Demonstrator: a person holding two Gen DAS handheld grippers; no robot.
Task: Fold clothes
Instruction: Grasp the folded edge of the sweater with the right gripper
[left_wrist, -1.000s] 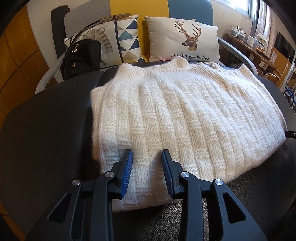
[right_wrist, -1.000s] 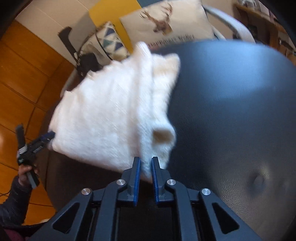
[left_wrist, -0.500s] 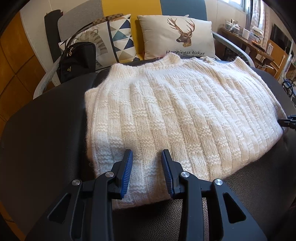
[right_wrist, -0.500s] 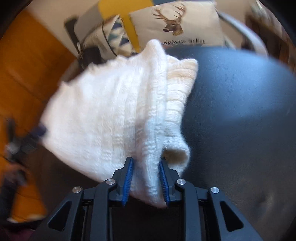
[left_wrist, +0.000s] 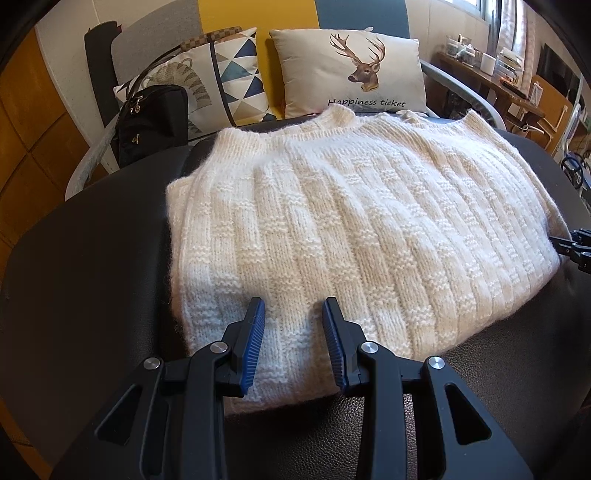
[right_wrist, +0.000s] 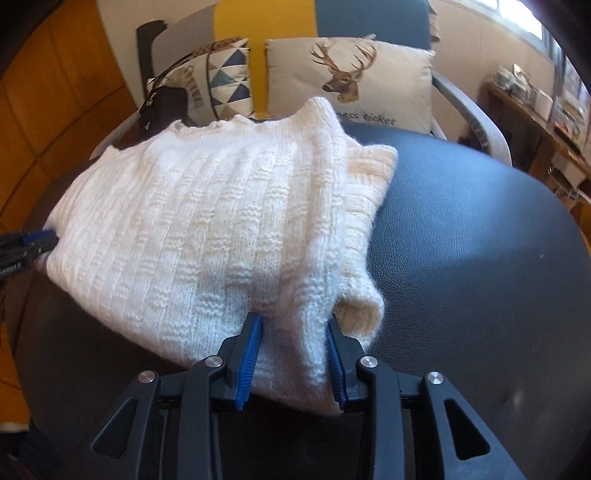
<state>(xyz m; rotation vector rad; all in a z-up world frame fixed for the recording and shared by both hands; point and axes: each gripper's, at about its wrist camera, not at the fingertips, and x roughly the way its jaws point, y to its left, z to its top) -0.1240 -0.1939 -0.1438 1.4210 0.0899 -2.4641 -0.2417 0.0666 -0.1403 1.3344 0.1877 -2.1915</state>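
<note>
On the black worktop (left_wrist: 92, 266) lies the folded sweater (left_wrist: 354, 229), collar away, long axis crosswise. Left tongs (left_wrist: 293, 341) open over its near edge; right tongs (right_wrist: 295, 354), just opening, straddle its corner unclamped.

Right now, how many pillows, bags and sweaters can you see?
Pillows: 2, a deer pillow and a triangle-pattern pillow
Bags: 1, a black bag
Sweaters: 1, a white sweater
Total: 4
</note>
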